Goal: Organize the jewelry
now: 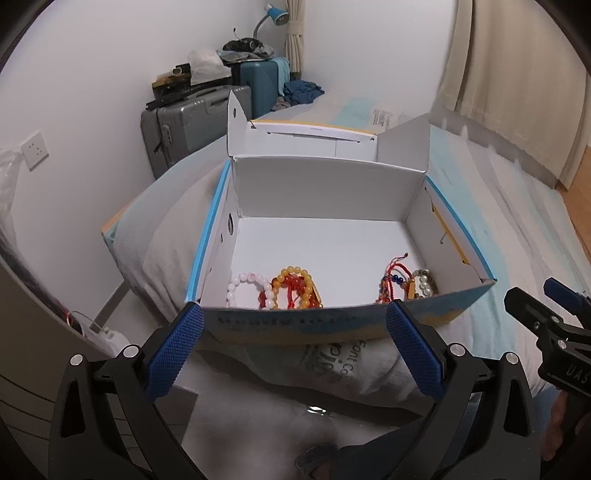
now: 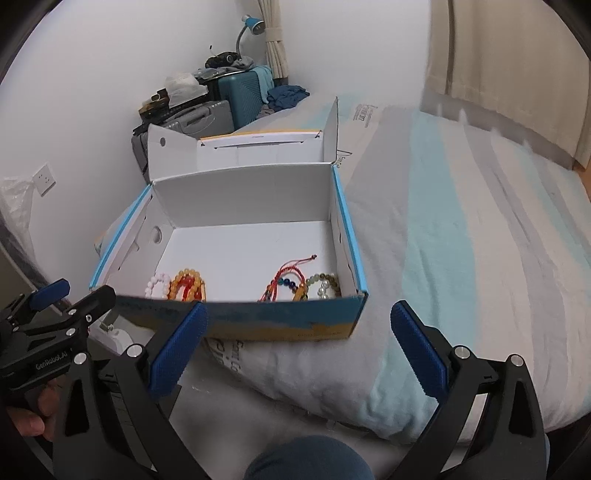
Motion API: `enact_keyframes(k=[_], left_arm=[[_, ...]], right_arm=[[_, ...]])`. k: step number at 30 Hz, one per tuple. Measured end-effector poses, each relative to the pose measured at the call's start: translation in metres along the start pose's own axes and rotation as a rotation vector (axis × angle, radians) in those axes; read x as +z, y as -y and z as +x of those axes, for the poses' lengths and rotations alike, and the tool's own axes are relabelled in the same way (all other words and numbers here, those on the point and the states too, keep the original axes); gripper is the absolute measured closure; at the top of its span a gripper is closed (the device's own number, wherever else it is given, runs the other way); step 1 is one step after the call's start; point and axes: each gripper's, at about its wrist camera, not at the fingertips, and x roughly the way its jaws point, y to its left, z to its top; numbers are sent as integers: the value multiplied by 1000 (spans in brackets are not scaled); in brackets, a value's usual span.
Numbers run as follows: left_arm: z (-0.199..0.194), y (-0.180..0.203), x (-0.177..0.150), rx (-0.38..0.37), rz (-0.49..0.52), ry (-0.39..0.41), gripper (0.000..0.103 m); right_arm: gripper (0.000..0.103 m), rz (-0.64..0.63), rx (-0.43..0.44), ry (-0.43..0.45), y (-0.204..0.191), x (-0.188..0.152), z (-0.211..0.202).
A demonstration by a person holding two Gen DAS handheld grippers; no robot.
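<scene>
An open cardboard box [image 1: 325, 192] with blue edges sits on a bed, also seen in the right wrist view [image 2: 240, 195]. Inside by the near wall lie a white-pink bead bracelet [image 1: 245, 290], an orange-red bead bracelet [image 1: 297, 288], a red cord bracelet [image 1: 393, 280] and a grey-white bead bracelet [image 1: 424, 282]. They show in the right wrist view too: white [image 2: 157, 284], orange [image 2: 186, 284], red cord [image 2: 286, 278], grey-white [image 2: 325, 284]. My left gripper [image 1: 293, 319] is open and empty just before the box's near wall. My right gripper [image 2: 299, 317] is open and empty, nearer the box's right corner.
The box rests on a pillow [image 2: 314, 369] on a striped bedsheet [image 2: 461, 221]. Suitcases [image 1: 192, 122] with clutter and a blue lamp [image 1: 277, 16] stand by the far wall. Curtains [image 2: 509, 66] hang at right. The box lid [image 1: 303, 138] stands up behind.
</scene>
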Motion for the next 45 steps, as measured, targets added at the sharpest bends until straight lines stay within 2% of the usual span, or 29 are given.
enact_keyframes(k=[6,10,28,37,40,45], left_arm=[[-7,7,-11,54,57,18,6],[-9,7,-11,23,36,13,6],[-3,17,-11,46,46,-11,6],[0,15,-13,5,20,-34,6],[-2,18,-14,12,40,-16,6],[-4,13,-13,-6,7,-14,6]], right_arm=[[8,-1,11,-7,-3,-13,-4],[8,-10,8,-21,-6,-17,-2],[8,-5,6,-42,-6,-20,3],[8,-5,3,-43,-6,-20,4],[8,-4,3,-44,-5,-20,4],[8,-4,3,-45,-5,-21,4]])
